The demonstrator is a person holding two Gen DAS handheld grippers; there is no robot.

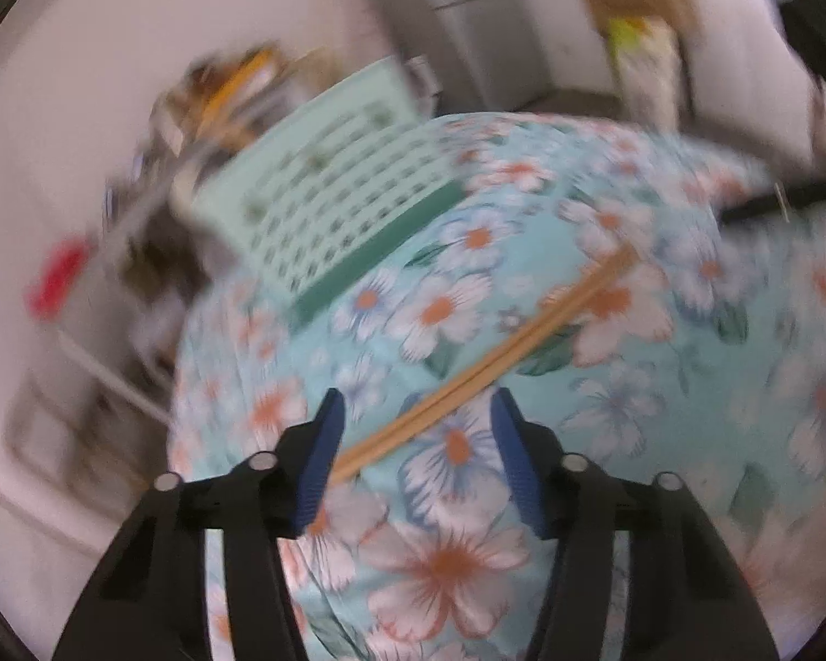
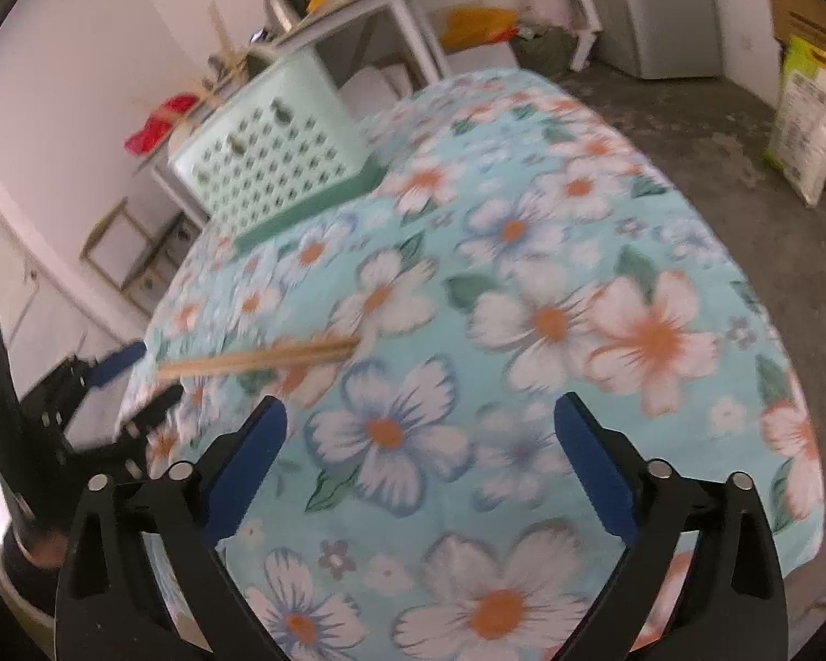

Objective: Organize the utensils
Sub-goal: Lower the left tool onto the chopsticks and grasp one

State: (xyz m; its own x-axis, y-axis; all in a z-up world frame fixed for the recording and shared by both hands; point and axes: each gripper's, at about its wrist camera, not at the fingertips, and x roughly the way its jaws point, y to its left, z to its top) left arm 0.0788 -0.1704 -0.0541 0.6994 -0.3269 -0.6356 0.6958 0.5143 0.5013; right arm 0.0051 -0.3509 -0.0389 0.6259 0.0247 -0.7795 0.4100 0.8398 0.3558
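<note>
No legible labels. Left gripper (image 1: 416, 418) fingers gaped around chopsticks (image 1: 484, 363); right gripper (image 2: 419, 418) fingers spread, empty, both near basket (image 2: 270, 165).

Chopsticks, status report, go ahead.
Left gripper open, straddling chopsticks on the tablecloth. Right gripper open, empty. Green basket beyond, path unobstructed.

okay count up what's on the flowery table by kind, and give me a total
Chopsticks: 2, lying side by side
Basket: 1, mint green
Total: 3
</note>
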